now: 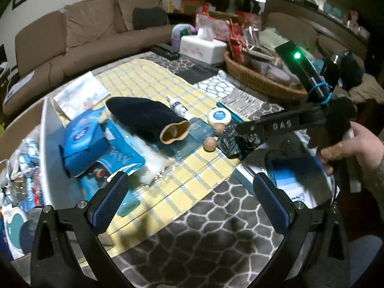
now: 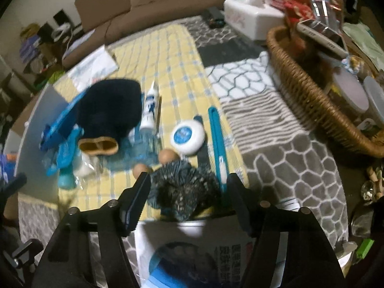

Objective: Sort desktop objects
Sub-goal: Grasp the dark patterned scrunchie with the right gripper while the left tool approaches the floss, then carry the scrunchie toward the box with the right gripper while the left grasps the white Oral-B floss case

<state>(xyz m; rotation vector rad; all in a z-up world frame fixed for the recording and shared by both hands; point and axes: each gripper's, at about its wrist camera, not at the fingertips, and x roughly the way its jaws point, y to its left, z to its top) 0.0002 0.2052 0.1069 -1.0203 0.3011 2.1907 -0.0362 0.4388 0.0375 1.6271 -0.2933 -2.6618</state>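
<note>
The right gripper point(image 2: 187, 189) hangs over a dark scrunchie point(image 2: 182, 192), jaws spread either side of it, not pinching. The left gripper point(image 1: 192, 196) hovers above the counter point(image 1: 204, 228), jaws spread and empty.

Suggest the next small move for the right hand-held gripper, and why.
Probably lower the right hand-held gripper a little and close on the dark patterned fabric bundle: it sits between the open jaws, apparently untouched by the pads.

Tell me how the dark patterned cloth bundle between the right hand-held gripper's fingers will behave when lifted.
The cloth bundle looks crumpled and soft, so it will probably sag and drape rather than hold shape. Likely light. It is unlikely to roll, but a loose fold may drag against the two wooden balls beside it.
</note>
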